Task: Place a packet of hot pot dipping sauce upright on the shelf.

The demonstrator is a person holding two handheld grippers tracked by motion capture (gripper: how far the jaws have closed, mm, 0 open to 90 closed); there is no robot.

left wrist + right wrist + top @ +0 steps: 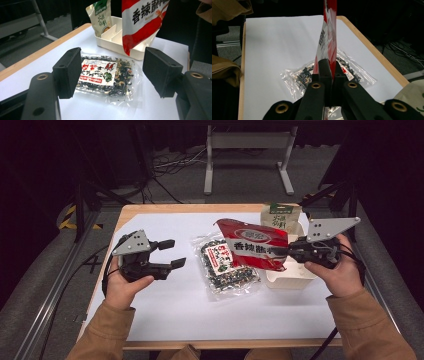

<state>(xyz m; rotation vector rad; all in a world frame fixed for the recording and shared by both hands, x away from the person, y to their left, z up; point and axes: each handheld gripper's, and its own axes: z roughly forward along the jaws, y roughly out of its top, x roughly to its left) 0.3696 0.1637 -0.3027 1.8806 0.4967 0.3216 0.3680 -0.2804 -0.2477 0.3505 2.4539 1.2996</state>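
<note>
Right gripper: right of centre in the high view, jaws pressed together on the edge of the red snack bag, which hangs clear of the table.
Red snack bag: middle of the high view, above the white tray's near left corner and just right of the clear packet; in the right gripper view it stands edge-on, rising straight up from the pinched jaws.
Left gripper: left in the high view, jaws spread with nothing between them, pointed toward the clear packet but apart from it.
Clear packet: flat on the white sheet, centre of the table, dark mixed bits inside and a red-and-white label; in the left gripper view it lies framed between the two black pads.
White tray: right of the packet, divided into compartments, partly covered by the red bag and the right hand.
Beige-green pouch: upright at the tray's far end, upper right of the table.
White sheet: covers most of the wooden table.
Beyond the table: dark floor, loose cables, and a grey metal stand at top centre.
</note>
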